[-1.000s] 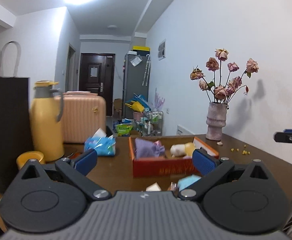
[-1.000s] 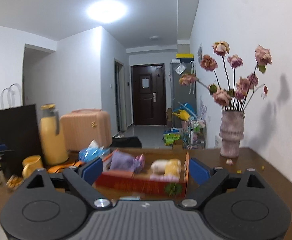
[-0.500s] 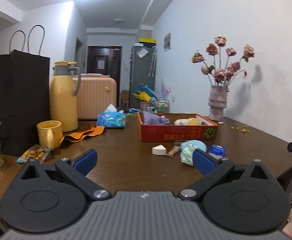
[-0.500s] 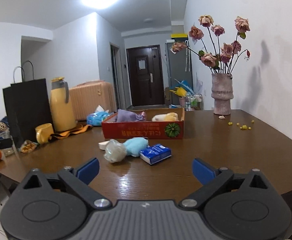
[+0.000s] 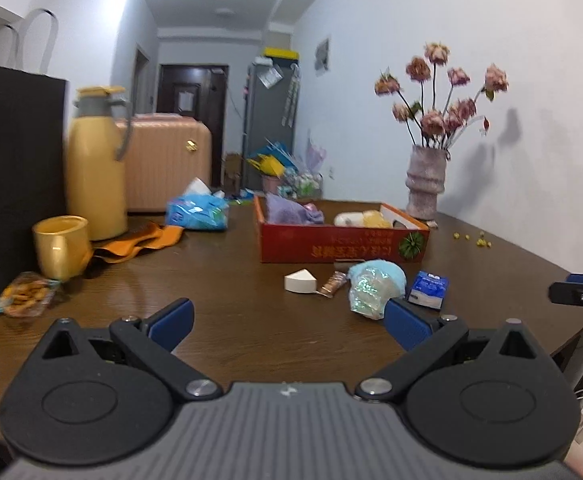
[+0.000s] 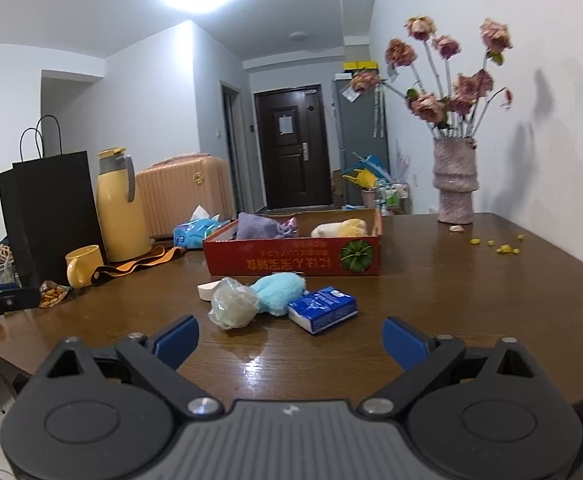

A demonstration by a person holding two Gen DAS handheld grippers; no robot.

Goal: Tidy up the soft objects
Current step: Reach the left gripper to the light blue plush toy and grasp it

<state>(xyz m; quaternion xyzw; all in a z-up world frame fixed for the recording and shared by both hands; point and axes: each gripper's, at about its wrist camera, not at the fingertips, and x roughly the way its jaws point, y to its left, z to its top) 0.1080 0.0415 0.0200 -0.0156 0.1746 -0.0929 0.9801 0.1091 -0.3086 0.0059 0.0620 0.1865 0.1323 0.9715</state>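
Observation:
A red cardboard box [image 6: 291,258] [image 5: 343,246] stands mid-table holding a purple cloth [image 6: 261,226] and a yellow-white plush [image 6: 341,227]. In front of it lie a crinkled plastic-wrapped ball [image 6: 233,308] [image 5: 369,292], a light blue fluffy toy [image 6: 281,292], a blue tissue pack [image 6: 323,309] [image 5: 428,289] and a white wedge [image 5: 300,281]. My right gripper [image 6: 289,338] hovers open just short of these items. My left gripper [image 5: 287,320] is open too, its right finger close to the wrapped ball. Both hold nothing.
On the left stand a yellow thermos [image 6: 117,206], a yellow mug [image 6: 84,265], a black paper bag [image 6: 47,216], an orange cloth [image 5: 139,242] and a snack packet [image 5: 23,300]. A blue wipes pack [image 5: 197,213] sits behind. A vase of dried roses [image 6: 453,182] is far right.
Both grippers pulled back from the box and rose, so the loose items in front of it came into view; in the last half second both moved forward a little toward them.

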